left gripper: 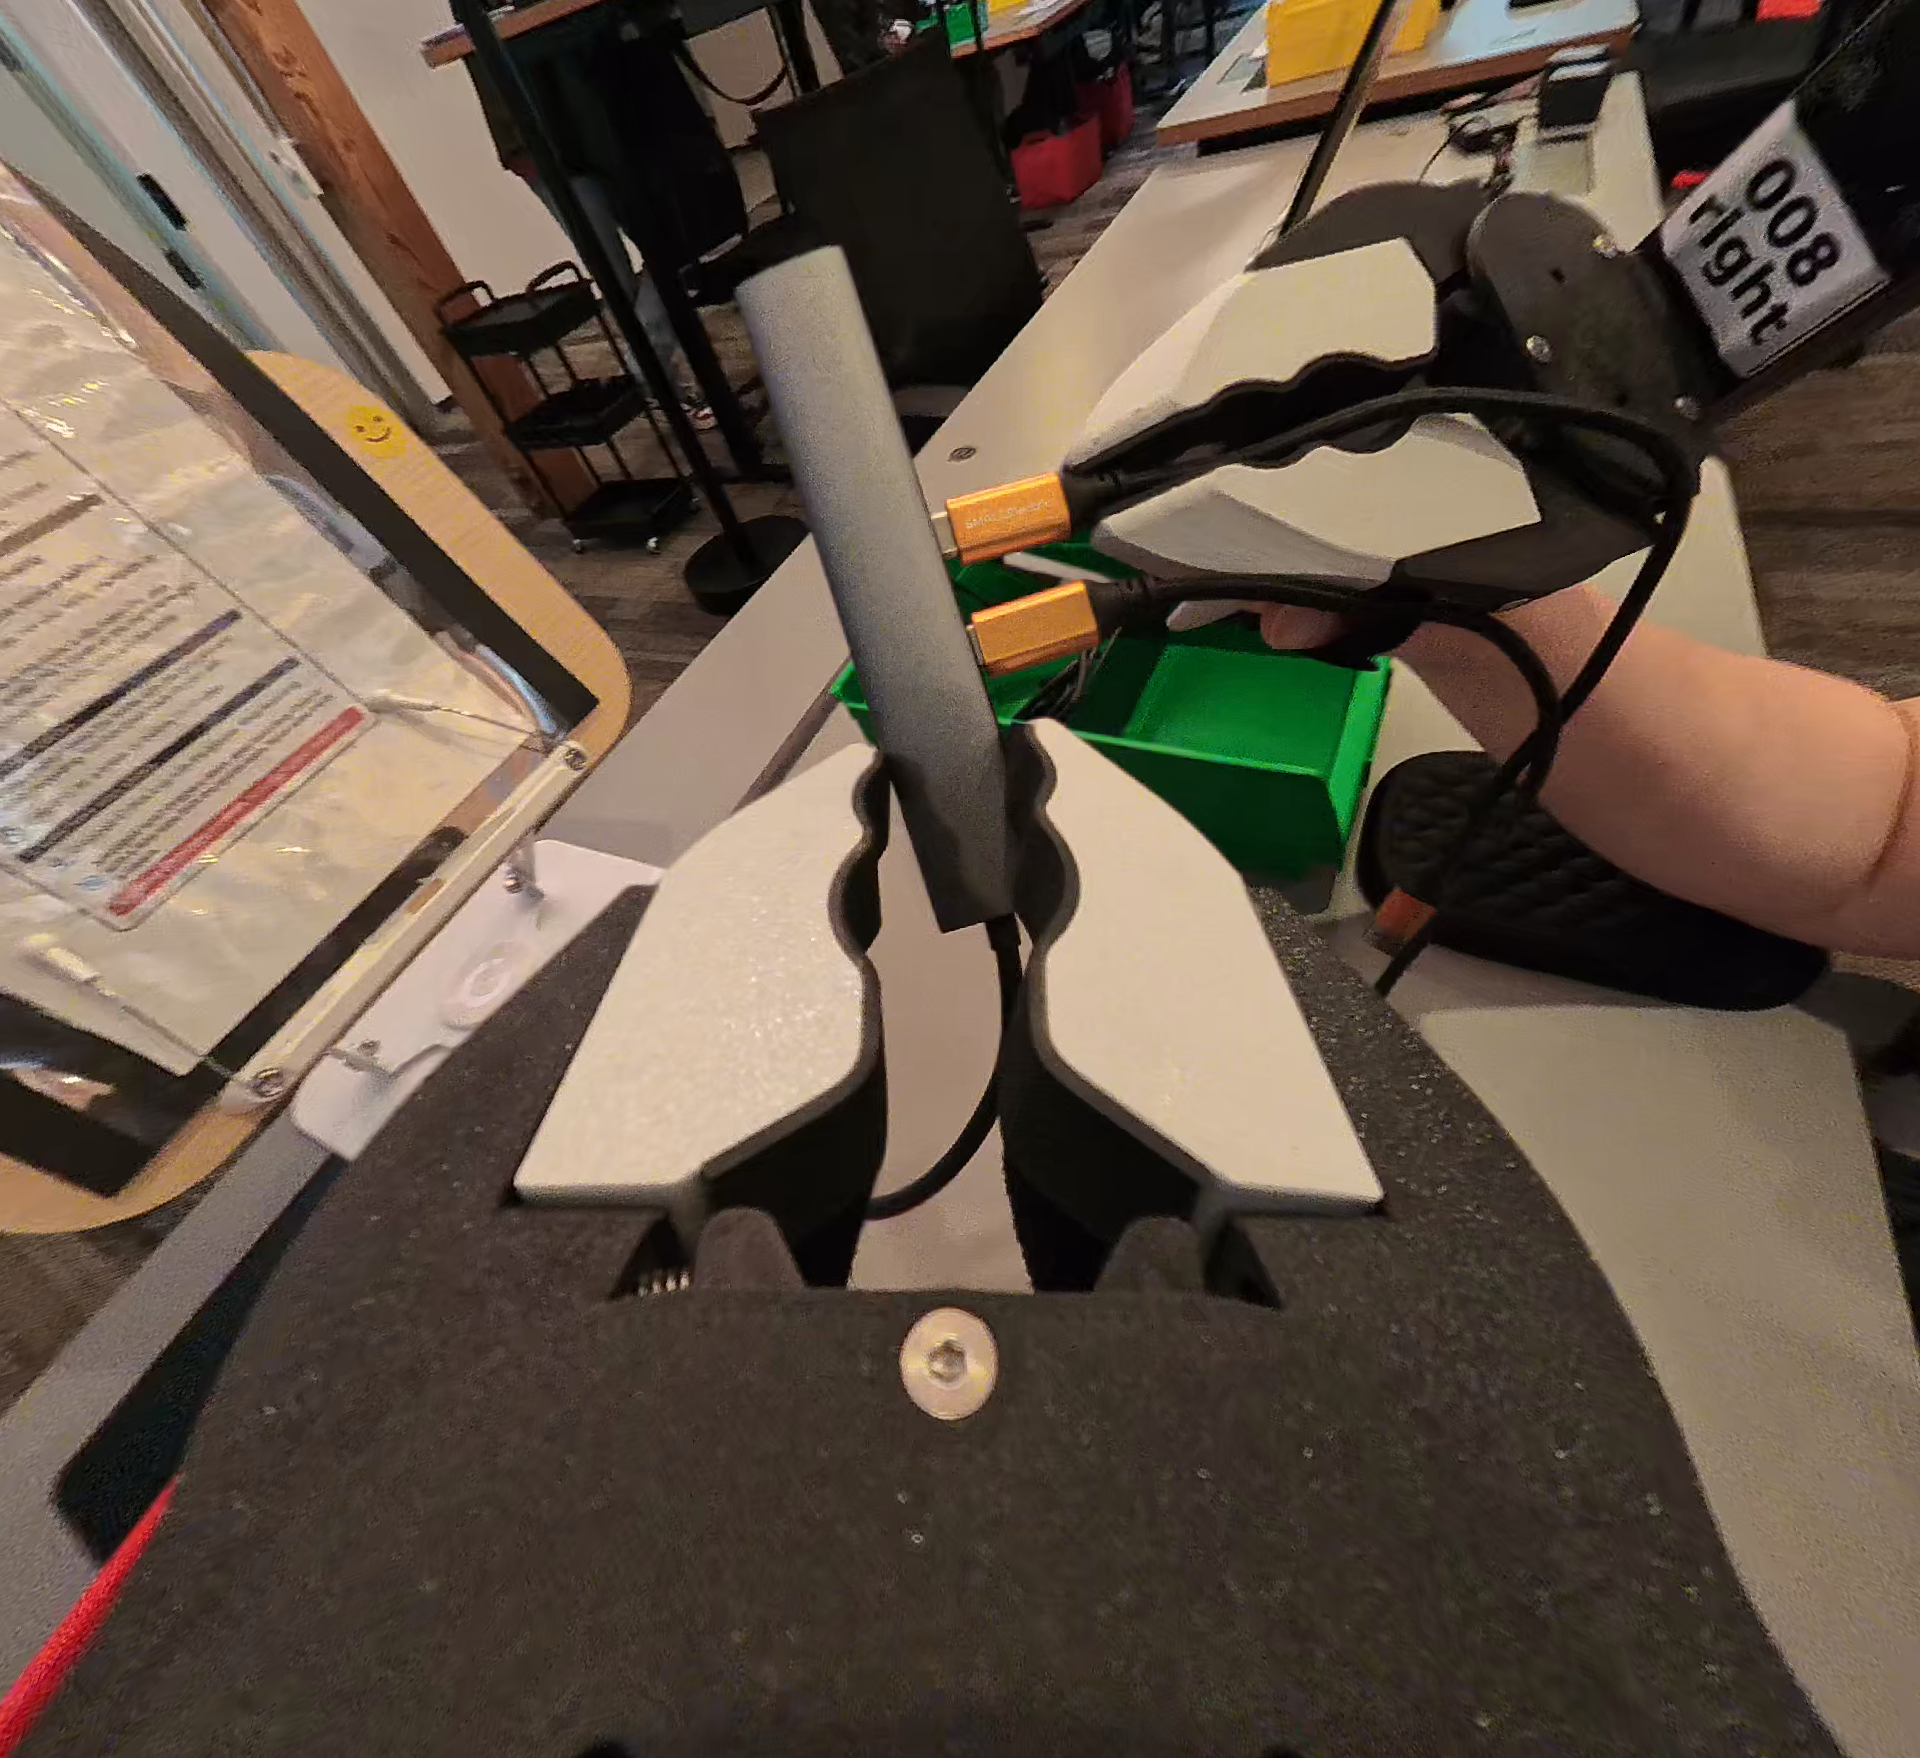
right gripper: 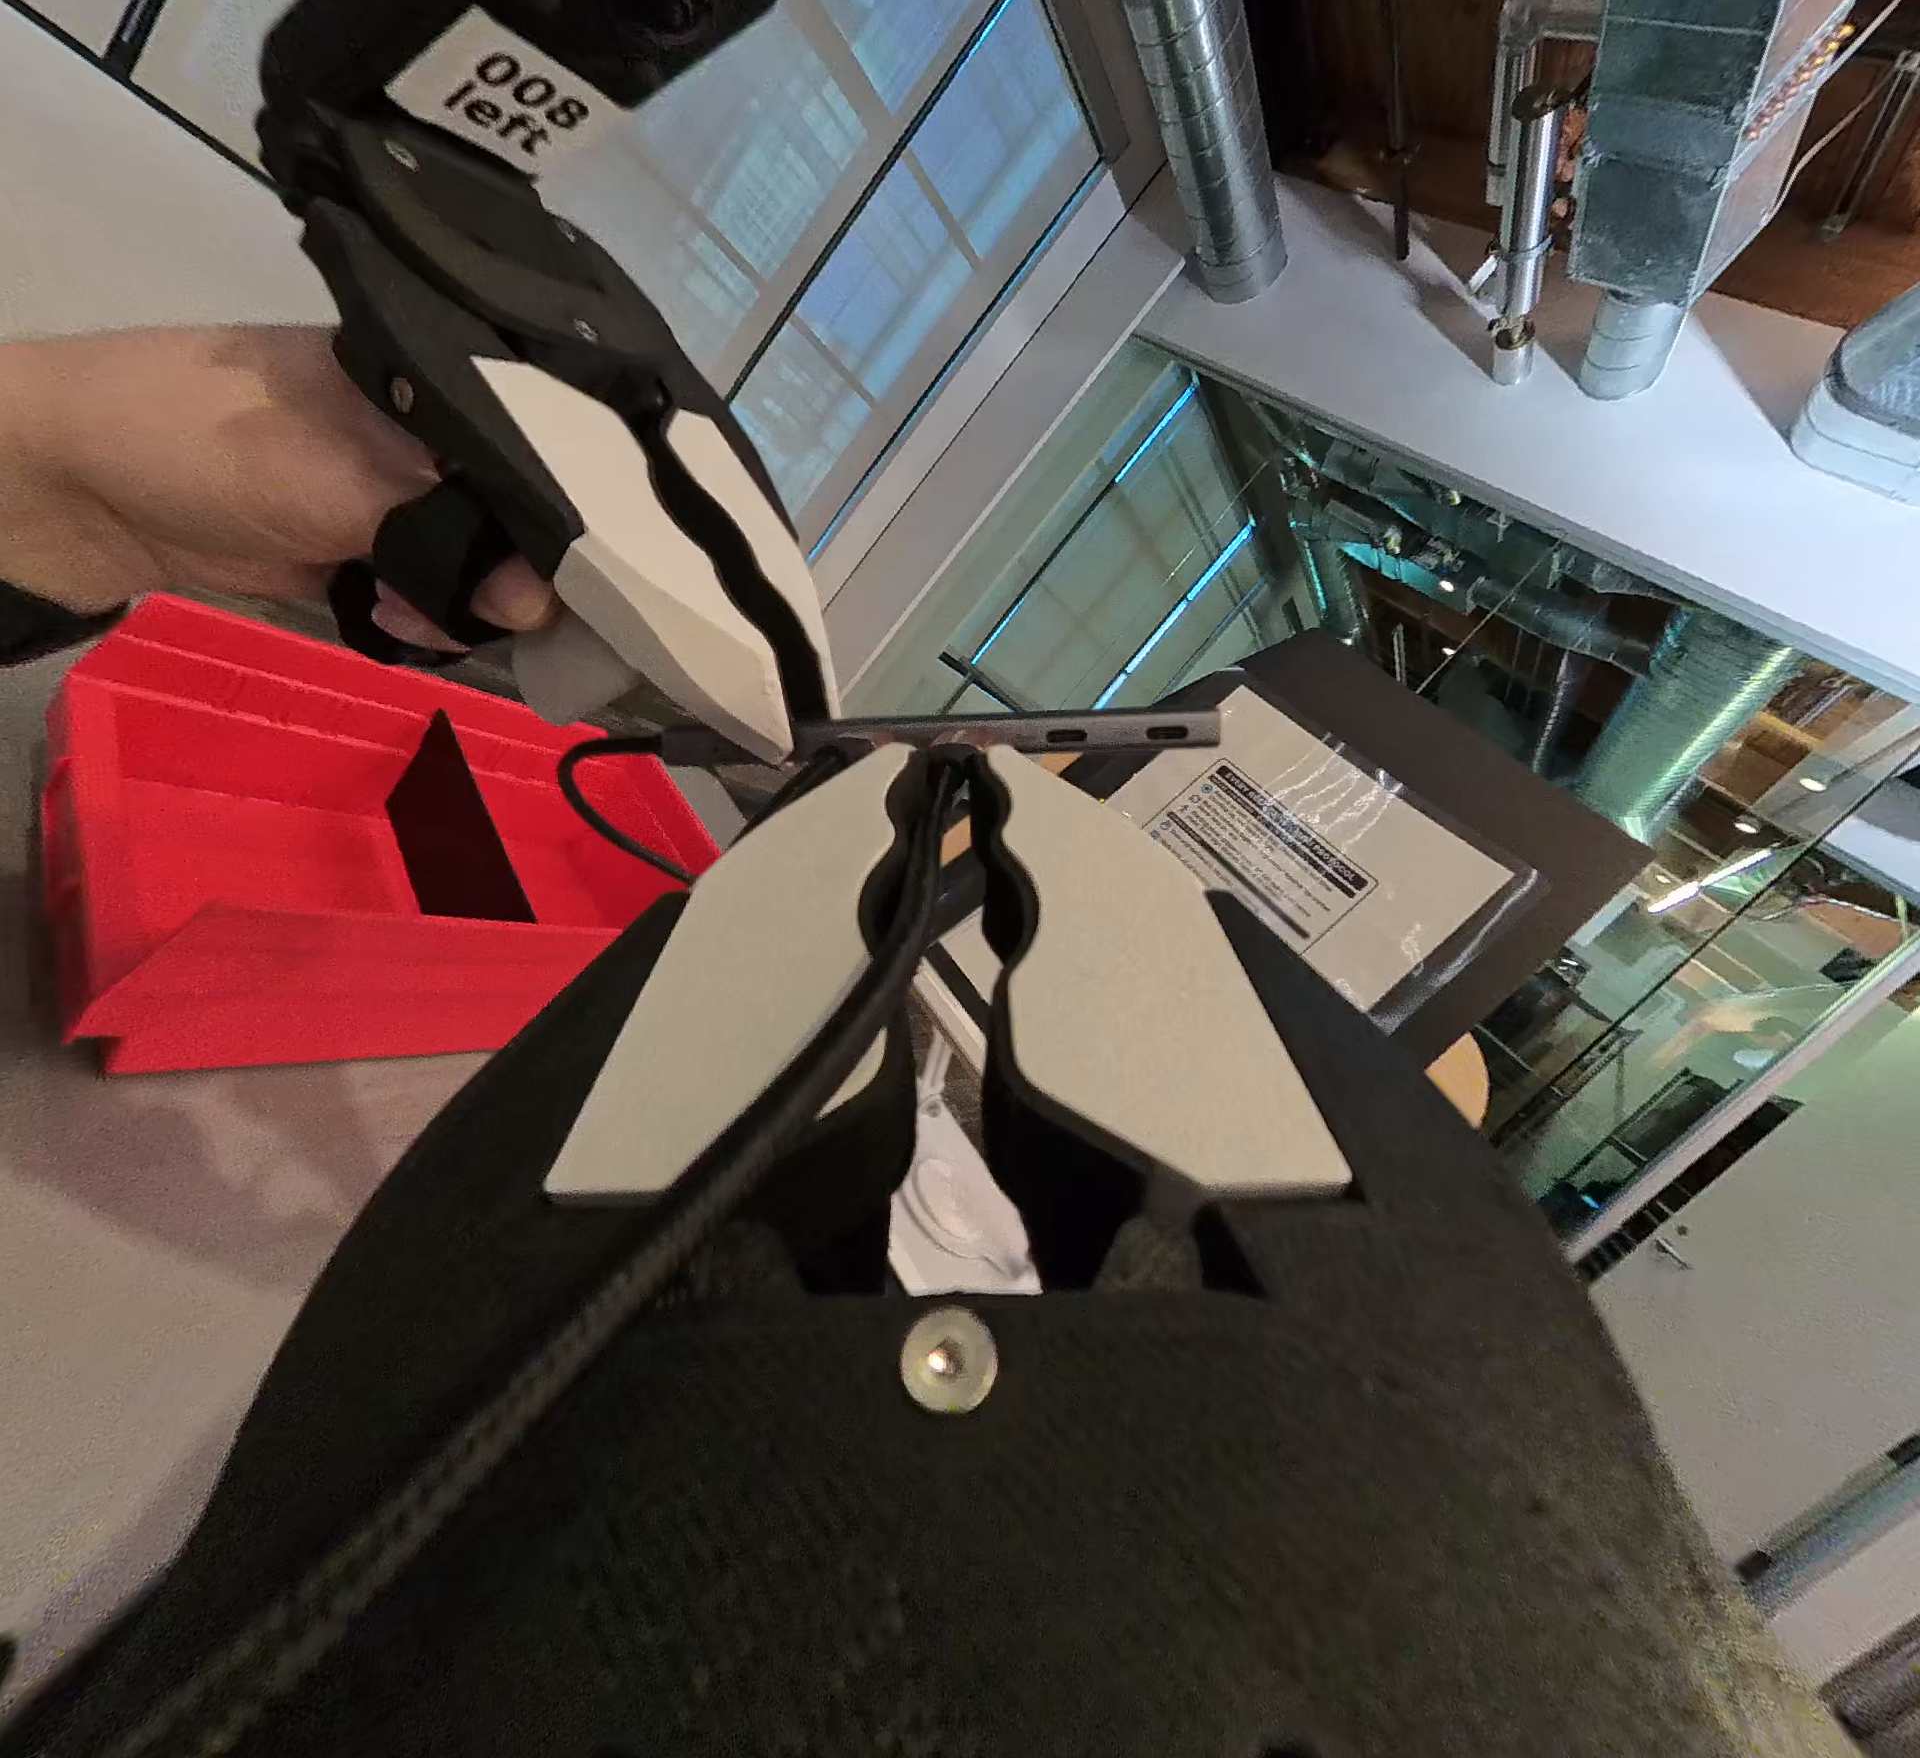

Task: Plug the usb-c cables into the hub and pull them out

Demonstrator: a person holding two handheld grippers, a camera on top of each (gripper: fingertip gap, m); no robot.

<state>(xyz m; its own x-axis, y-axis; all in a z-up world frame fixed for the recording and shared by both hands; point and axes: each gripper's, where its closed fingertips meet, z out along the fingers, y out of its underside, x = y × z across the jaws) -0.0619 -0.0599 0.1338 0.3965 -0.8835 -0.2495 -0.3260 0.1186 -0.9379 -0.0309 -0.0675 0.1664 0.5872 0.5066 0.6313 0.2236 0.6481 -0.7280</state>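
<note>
In the left wrist view my left gripper [left gripper: 951,763] is shut on the lower end of a grey hub [left gripper: 862,513] and holds it upright above the table. The hub's own black lead [left gripper: 992,1064] hangs down between the fingers. My right gripper [left gripper: 1086,498] comes in from the right, shut on the black cable just behind the upper orange usb-c plug [left gripper: 1003,519], whose tip is at the hub's right edge. A second orange plug [left gripper: 1034,628] sits against the hub just below. In the right wrist view the right gripper [right gripper: 940,758] pinches black cables [right gripper: 904,877]. The hub [right gripper: 1039,732] shows two free ports there.
A green bin [left gripper: 1226,732] stands on the grey table [left gripper: 1662,1293] behind the hub, and a red bin [right gripper: 312,825] lies to the left in the right wrist view. A framed sign on a stand [left gripper: 260,721] is close on the left. A third orange plug [left gripper: 1403,913] dangles below the right hand. The left gripper's tips are roughly 5 cm from the right gripper's.
</note>
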